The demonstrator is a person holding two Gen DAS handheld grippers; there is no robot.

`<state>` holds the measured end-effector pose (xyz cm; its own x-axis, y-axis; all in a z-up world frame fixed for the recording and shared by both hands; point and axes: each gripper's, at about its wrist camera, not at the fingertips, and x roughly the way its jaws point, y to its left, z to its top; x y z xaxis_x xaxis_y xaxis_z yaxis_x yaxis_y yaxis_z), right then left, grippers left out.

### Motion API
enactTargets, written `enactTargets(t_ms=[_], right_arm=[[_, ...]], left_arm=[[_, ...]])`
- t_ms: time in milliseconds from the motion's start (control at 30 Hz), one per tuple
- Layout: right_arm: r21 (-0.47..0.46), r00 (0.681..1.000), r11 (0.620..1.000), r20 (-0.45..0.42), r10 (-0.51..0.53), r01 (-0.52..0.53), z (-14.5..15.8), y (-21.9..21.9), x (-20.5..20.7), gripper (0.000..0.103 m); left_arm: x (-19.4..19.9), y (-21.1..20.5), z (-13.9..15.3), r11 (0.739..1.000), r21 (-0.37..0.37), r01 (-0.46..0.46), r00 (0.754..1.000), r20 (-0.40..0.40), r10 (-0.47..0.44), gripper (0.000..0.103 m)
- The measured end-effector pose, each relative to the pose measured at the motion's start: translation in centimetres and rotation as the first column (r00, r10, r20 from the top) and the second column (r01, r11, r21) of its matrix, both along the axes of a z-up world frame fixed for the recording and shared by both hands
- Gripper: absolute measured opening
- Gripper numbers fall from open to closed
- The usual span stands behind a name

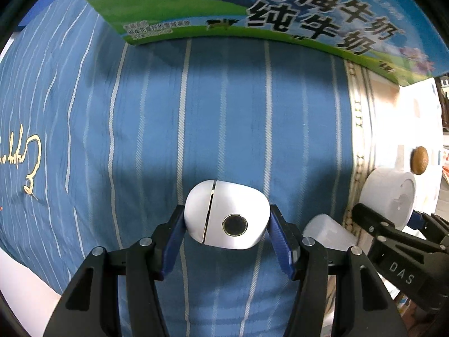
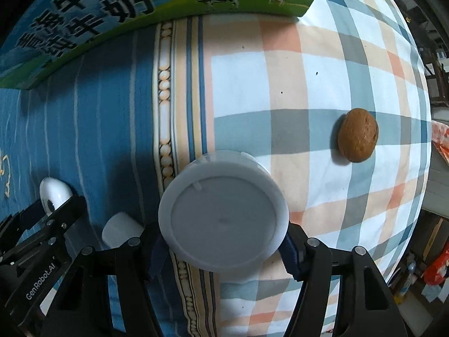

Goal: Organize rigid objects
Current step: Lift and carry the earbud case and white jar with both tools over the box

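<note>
My left gripper (image 1: 227,224) points down and is shut on a white rounded case (image 1: 224,213) with a dark round button, its blue pads pressing both sides. Below it lies blue striped bedding (image 1: 224,112). My right gripper (image 2: 223,252) is shut on a white round tub (image 2: 223,219), seen bottom-up. In the left wrist view the tub (image 1: 390,196) and the right gripper (image 1: 390,213) sit at the right edge. The right wrist view shows the case (image 2: 54,193) in the left gripper (image 2: 50,207) at the lower left.
A milk carton box (image 1: 252,8) (image 2: 84,14) stands at the far side. A brown walnut (image 2: 357,139) (image 1: 420,160) lies on the plaid sheet (image 2: 280,84). A small white object (image 2: 120,230) (image 1: 325,230) rests between the two grippers. Room clutter shows past the bed's right edge.
</note>
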<state>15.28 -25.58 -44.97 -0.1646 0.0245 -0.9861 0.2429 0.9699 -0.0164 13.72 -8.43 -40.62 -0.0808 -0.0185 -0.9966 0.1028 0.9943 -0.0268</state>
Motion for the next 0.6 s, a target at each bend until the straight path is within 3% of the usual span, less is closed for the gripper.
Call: enactTargets(t_ms=[267,600], right_arm=[[0.025,0.997,0.999,0.07,0.025,-0.027,4.5,1.8,-2.0,0.068],[0.023,0.969,0.996,0.233,0.079,-0.087,14.7,2.5,-4.0,0.068]], left_arm=[[-1.1,-0.7,5.0,0.999,-0.041,0.026,0.998,0.059,-0.023,0.055],[-2.7,0.1,14.5,0.991,-0.119,0.062,0.981,0.19,-0.039,0.055]])
